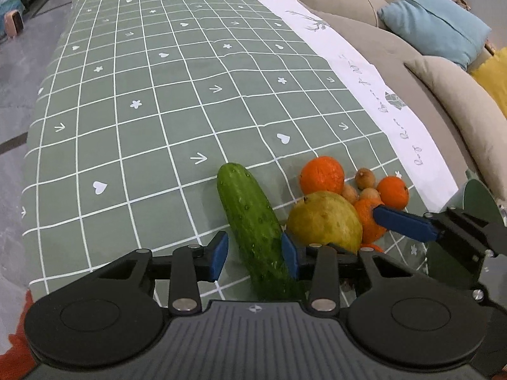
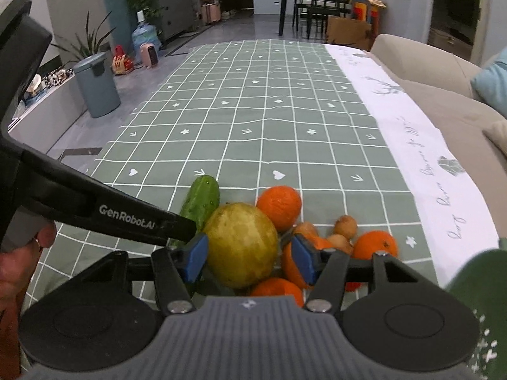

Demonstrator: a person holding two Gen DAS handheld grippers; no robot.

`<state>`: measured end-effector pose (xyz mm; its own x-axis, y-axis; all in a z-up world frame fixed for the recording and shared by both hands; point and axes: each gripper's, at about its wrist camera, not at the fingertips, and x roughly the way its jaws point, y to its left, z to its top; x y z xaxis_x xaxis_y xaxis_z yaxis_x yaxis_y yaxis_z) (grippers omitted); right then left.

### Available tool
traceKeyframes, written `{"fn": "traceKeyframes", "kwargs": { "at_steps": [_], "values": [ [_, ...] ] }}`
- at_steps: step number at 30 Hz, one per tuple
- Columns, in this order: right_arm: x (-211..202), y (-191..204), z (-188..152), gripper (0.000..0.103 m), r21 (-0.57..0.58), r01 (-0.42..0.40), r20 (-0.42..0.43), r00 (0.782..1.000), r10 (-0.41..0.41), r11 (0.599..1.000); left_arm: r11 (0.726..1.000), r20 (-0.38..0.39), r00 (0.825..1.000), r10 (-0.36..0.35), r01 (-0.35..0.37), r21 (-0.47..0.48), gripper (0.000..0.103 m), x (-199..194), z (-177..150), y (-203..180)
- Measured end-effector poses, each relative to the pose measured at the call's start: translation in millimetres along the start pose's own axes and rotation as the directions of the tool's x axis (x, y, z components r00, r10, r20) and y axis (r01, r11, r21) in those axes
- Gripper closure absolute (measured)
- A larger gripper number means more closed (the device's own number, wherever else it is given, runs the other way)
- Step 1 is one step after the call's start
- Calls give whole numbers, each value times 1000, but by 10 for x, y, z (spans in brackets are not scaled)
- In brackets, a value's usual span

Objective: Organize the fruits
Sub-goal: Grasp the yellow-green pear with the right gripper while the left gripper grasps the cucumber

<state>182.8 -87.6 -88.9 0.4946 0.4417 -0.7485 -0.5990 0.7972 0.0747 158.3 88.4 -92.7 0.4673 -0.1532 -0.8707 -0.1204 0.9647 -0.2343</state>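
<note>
**Both grippers down at the fruit pile**

Nearest, left to right: left gripper low over the cloth, jaws open wide, straddling the near end of the cucumber. Right pad looks pressed to the cucumber's side; left pad stands clear of it, so no grip yet. Cucumber flat on the cloth, long axis running away from the gripper and leaning slightly left, so the jaws cross it squarely. Closing should catch it across the short way.

Next right, the pear, just beside the cucumber and touching the pile. Right gripper open around the pear, a pad close to each flank; contact cannot be told, nothing lifted. Seen from the left wrist, one blue finger reaching in from the right against the orange pieces.

Behind and right of the pear: a big orange, a smaller orange, several small brown fruits, more orange bits close under the right gripper. All bunched at the near right of the cloth, by its white border.

Judged: each gripper nearer its own fruit, left for cucumber, right for pear; sorting hardly begun.
</note>
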Motion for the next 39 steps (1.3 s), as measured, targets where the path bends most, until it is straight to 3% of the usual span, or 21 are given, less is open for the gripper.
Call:
{"fn": "traceKeyframes", "kwargs": {
  "at_steps": [8,10,12,16,21,26,31,39],
  "values": [
    [141,-26,42,45,-14,-53,-28,998,52,999,999,-22,999,-37,37,-30,57,123,106,42],
    [173,-41,43,42,-7,-52,-31,998,51,999,997,-42,997,-57,55,-55,53,160,131,78],
    [192,-7,49,41,-37,-32,-31,999,31,999,994,-64,996,-70,64,-83,48,206,162,116],
    [230,20,36,42,-77,4,-33,999,-7,997,982,-93,989,-115,99,-159,48,284,196,203],
    [223,76,32,43,-116,44,-28,998,-47,992,972,-104,986,-131,108,-208,55,313,202,195],
    [139,97,18,43,-105,75,-25,997,-77,992,970,-125,984,-124,94,-224,57,383,245,136],
    [-26,107,24,44,-97,90,-7,996,-91,991,970,-99,988,-120,96,-223,59,309,200,124],
    [-381,164,-32,44,-63,109,46,993,-107,992,980,24,991,-128,130,-147,60,-205,-29,51]
  ]
}}
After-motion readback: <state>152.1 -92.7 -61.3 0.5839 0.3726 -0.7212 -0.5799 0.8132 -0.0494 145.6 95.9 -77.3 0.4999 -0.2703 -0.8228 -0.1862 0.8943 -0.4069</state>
